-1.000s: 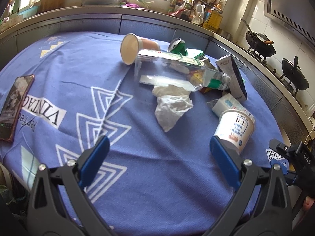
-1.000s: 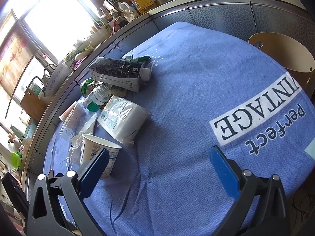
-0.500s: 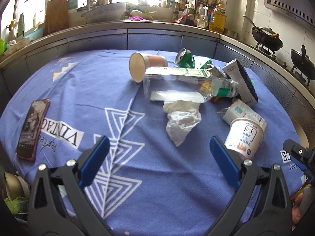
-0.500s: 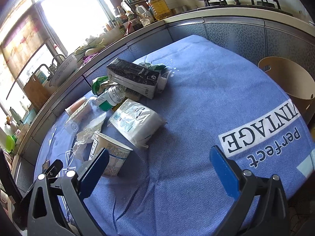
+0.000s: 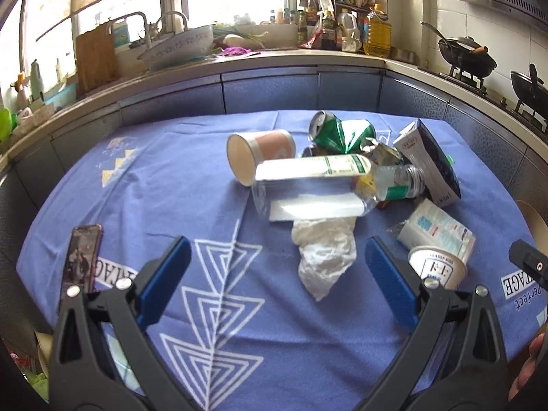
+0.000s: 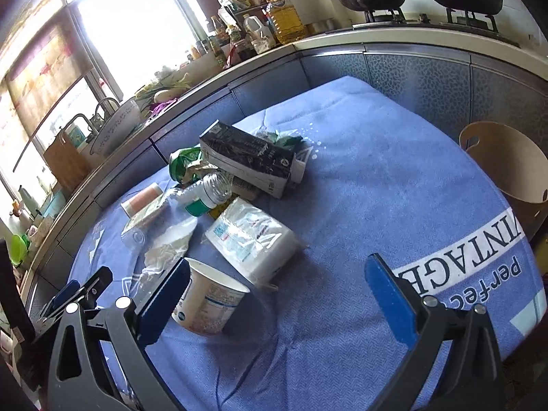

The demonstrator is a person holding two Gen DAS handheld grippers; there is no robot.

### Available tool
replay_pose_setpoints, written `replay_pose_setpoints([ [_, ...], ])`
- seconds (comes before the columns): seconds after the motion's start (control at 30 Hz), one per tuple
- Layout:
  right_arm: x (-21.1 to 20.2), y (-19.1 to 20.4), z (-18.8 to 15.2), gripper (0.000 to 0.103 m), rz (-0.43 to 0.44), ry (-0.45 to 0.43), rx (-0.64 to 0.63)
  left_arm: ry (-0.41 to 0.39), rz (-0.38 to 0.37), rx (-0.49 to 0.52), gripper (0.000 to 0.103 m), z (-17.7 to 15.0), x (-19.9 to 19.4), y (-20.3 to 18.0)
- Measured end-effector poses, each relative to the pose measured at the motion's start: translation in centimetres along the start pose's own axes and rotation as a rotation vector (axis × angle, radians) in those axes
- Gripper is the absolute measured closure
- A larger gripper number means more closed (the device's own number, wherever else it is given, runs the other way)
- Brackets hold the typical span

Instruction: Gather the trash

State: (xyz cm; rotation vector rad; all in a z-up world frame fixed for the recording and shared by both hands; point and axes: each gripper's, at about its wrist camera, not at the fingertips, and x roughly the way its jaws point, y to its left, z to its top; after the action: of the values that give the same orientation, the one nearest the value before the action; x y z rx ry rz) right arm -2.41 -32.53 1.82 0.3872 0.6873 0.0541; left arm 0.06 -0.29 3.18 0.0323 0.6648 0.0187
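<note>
While both hand-held grippers hang wide open and empty, the yogurt cup (image 6: 209,303) sits just ahead-left of the right hand-held gripper (image 6: 277,303), the nearer one

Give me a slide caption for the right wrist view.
Open right gripper hovers near a yogurt cup beside littered trash on a blue tablecloth, wooden bin at table's edge.

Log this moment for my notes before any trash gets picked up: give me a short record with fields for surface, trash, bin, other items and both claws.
surface: table with blue cloth
trash: paper cup, green can, clear bottle, black carton, tissue, white packet, yogurt tub
bin: tan bin, beyond the table edge
other items: phone, on the cloth
left claw: open, holding nothing
right claw: open, holding nothing, tub beside its left finger
</note>
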Motion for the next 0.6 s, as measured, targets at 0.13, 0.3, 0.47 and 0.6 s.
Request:
replay_pose_setpoints([
  [0.13,0.2,1.1,-0.4,0.003,0.017,0.009,-0.039,-0.002,0.024,0.006,0.006,0.9,0.2,0.2],
  [0.3,0.6,1.0,-0.7,0.003,0.015,0.030,-0.030,0.005,0.037,-0.008,0.006,1.0,0.5,0.7],
  [0.47,0.4,0.8,-1.0,0.003,0.025,0.029,-0.010,0.020,0.045,-0.008,0.006,0.6,0.8,0.8],
  [0.6,0.2,1.2,-1.1,0.003,0.035,0.024,-0.026,0.021,0.046,-0.009,0.006,0.5,0.8,0.9],
])
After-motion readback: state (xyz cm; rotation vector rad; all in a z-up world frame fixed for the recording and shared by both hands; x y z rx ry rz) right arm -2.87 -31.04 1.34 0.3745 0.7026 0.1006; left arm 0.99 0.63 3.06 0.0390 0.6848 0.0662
